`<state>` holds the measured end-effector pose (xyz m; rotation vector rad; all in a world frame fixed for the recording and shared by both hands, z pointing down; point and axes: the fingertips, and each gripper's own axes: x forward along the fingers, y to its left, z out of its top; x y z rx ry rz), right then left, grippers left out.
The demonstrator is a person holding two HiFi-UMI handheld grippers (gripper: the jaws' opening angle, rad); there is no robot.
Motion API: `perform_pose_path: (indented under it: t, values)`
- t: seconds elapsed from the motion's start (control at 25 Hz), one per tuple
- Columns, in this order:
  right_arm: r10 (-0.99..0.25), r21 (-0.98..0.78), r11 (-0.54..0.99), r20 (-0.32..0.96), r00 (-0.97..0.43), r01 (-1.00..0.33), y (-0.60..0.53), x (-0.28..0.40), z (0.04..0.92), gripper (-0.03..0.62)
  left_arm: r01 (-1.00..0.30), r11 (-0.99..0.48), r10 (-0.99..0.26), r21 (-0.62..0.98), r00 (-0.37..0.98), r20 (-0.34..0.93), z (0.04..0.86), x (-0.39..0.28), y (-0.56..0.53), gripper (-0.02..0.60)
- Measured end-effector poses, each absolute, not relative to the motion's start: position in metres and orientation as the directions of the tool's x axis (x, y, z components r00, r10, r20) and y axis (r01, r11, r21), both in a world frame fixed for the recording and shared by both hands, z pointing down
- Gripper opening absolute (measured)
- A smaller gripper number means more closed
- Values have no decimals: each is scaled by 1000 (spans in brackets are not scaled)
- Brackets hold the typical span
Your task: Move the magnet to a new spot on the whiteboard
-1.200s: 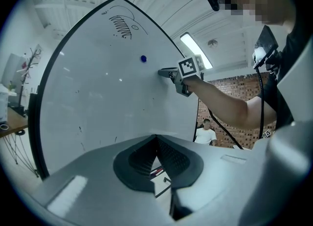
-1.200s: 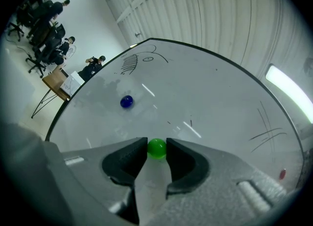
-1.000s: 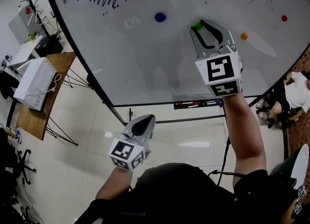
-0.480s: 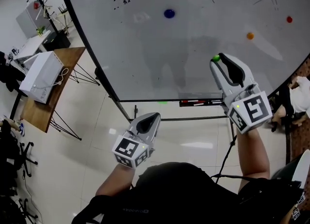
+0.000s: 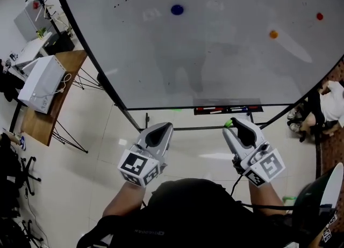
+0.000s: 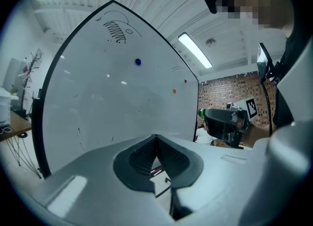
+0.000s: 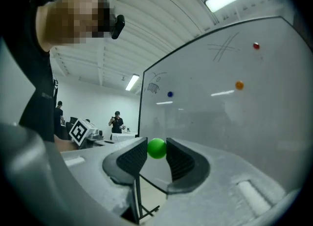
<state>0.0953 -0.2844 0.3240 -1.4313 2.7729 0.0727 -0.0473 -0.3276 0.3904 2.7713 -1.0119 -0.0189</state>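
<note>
R gripper (image 5: pixel 233 124) pinches green magnet (image 7: pixel 156 148), clear of whiteboard (image 5: pixel 215 64); L gripper (image 5: pixel 166 128) jaws pressed together, empty.

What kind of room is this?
Probably an office or lab workspace: a large whiteboard on a stand, markers in its tray, and a wooden desk with equipment beside it.

Left gripper (image 5: pixel 164 128), right gripper (image 5: pixel 235 122) — grey shells, dark ribbed pads (image 7: pixel 178 160), black-and-white marker cubes (image 5: pixel 138 168) — wearer's black short-sleeved top (image 5: pixel 188 214).
</note>
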Motion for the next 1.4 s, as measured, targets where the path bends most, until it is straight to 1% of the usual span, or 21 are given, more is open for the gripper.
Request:
perform_pose_path:
  t: [0.2, 0.48, 0.64, 0.84, 1.08, 1.4]
  values:
    - [-822, -95, 566, 12, -569, -819, -272, 100, 372, 109, -636, -751, -637, 177, 769, 61, 391, -39, -328, 17]
    - [-815, -136, 575, -3, -580, -807, -273, 95, 380, 109, -640, -747, -640, 178, 766, 68, 384, -33, -322, 16]
    - [-814, -142, 576, -7, -581, -805, -276, 97, 380, 109, -653, -737, -653, 177, 755, 67, 390, -36, -322, 16]
    - [-812, -146, 577, 4, -584, -804, -277, 97, 383, 109, -653, -738, -646, 170, 757, 100, 396, -34, -320, 15]
    - [-808, -130, 583, 12, -589, -802, -280, 95, 384, 109, -625, -759, -633, 182, 774, 20, 379, -30, -316, 17]
    - [-806, -126, 585, 19, -592, -801, -279, 94, 387, 109, -642, -748, -646, 167, 763, 38, 382, -32, -317, 17]
